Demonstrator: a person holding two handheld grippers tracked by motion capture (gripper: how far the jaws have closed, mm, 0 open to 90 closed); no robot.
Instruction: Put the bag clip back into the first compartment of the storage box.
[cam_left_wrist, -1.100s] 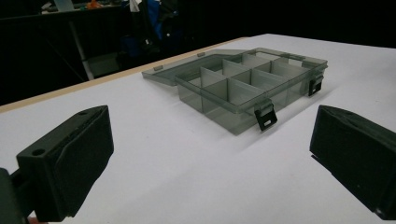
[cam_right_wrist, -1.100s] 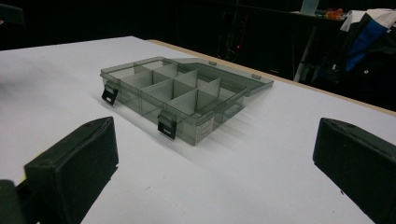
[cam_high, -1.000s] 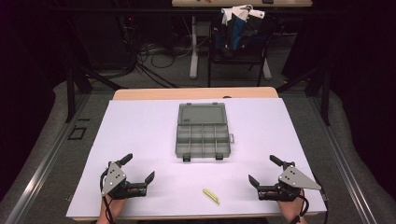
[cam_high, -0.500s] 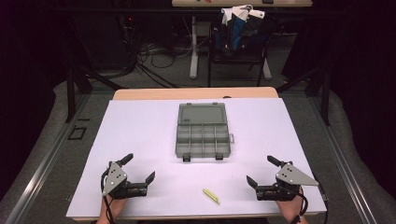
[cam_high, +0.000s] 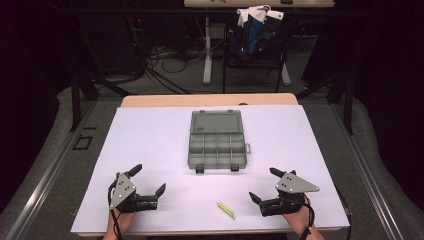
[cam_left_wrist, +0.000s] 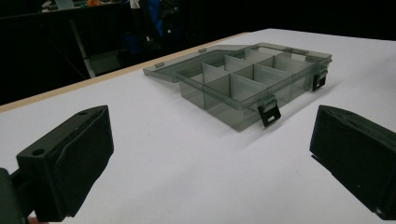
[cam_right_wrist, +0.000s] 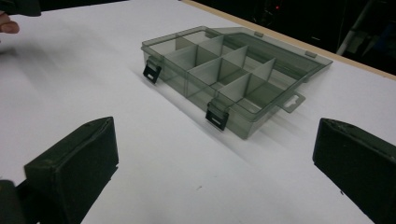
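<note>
the white table (cam_high: 150, 135) carries an open compartment box (cam_high: 218, 150) at its middle. left gripper (cam_high: 148, 181) and right gripper (cam_high: 262, 186) rest near the front corners, jaws spread, empty. a small yellow-green stick (cam_high: 226, 210) lies near the front edge between them; what it is cannot be told.

A white table top (cam_high: 150, 145) is seen with a wooden edge at 12 o'clock. Beyond it, cables (cam_high: 165, 55) are strewn on the floor, and a chair (cam_high: 255, 45) draped with cloth is placed at 12 o'clock.
</note>
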